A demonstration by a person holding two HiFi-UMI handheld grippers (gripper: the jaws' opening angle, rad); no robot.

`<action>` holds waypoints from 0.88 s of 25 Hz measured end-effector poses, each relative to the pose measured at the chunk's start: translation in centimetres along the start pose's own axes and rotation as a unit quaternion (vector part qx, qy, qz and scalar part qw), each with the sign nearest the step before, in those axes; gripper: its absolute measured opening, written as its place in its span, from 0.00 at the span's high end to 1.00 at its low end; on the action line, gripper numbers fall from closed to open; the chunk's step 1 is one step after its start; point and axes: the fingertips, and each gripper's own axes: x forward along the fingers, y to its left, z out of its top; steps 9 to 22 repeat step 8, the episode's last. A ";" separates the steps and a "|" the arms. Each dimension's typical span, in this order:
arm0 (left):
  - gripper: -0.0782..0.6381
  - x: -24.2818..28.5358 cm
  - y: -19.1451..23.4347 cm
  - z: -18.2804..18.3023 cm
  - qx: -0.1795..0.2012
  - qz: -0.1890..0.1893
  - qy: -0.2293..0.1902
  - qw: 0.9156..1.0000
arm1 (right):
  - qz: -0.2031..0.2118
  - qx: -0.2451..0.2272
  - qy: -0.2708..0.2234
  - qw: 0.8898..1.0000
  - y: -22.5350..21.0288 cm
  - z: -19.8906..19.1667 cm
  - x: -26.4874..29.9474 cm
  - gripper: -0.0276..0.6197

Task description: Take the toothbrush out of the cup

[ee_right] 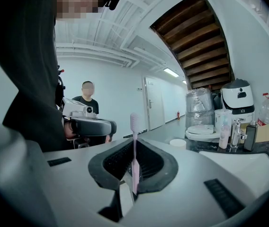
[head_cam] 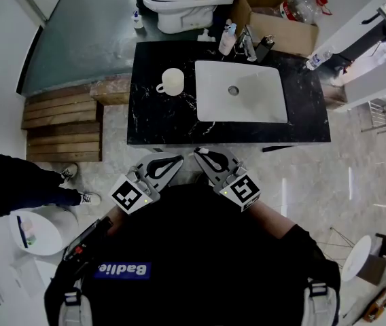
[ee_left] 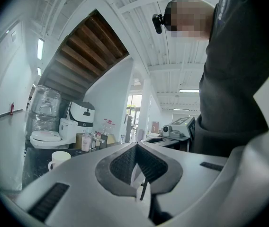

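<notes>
There is one cup [head_cam: 173, 81], white with a handle, and it stands alone on the black marble tabletop [head_cam: 153, 122], just beside the left edge of the one white sink [head_cam: 261, 102]. There is one toothbrush [ee_right: 134, 161], pale pink, and it is not in the cup. There are two tongs, both held low against the person's dark torso, well short of the tabletop's near edge.

In the right gripper view, the right tongs [ee_right: 134, 142] are closed on the toothbrush. Its handle is pinched between the dark ribbed pads [ee_right: 149, 161] and it stands upright, with the bristle head pointing to 12 o'clock above the tips. In the head view the right tongs [head_cam: 200, 154] point towards 11 o'clock. The brush is too thin to make out there.

The left tongs [ee_left: 137, 148] are drawn narrow, with the pads nearly together and nothing between them. In the head view the left tongs [head_cam: 177, 159] point towards 1 o'clock, so the two sets of tips lie near each other.

From the right tongs, and so from the toothbrush, the cup lies at about 11 o'clock, well apart. From the left tongs it lies at about 12 o'clock. In the left gripper view the cup [ee_left: 58, 159] appears at 9 o'clock of the tips.

Beyond the tabletop stand one toilet [head_cam: 179, 2] and one open cardboard box [head_cam: 274, 24].
</notes>
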 end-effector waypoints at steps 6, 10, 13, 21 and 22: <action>0.88 0.0 -0.1 0.0 0.002 -0.001 -0.001 1.000 | 0.004 -0.005 -0.012 1.000 0.1 -0.1 0.1 0.92; 0.88 0.0 -0.1 0.0 0.003 -0.002 -0.001 1.000 | 0.002 -0.001 -0.003 1.000 0.2 -0.1 0.0 0.92; 0.88 0.0 -0.1 0.0 0.003 -0.002 -0.001 1.000 | 0.002 -0.001 -0.003 1.000 0.2 -0.1 0.0 0.92; 0.88 0.0 -0.1 0.0 0.003 -0.002 -0.001 1.000 | 0.002 -0.001 -0.003 1.000 0.2 -0.1 0.0 0.92; 0.88 0.0 -0.1 0.0 0.003 -0.002 -0.001 1.000 | 0.002 -0.001 -0.003 1.000 0.2 -0.1 0.0 0.92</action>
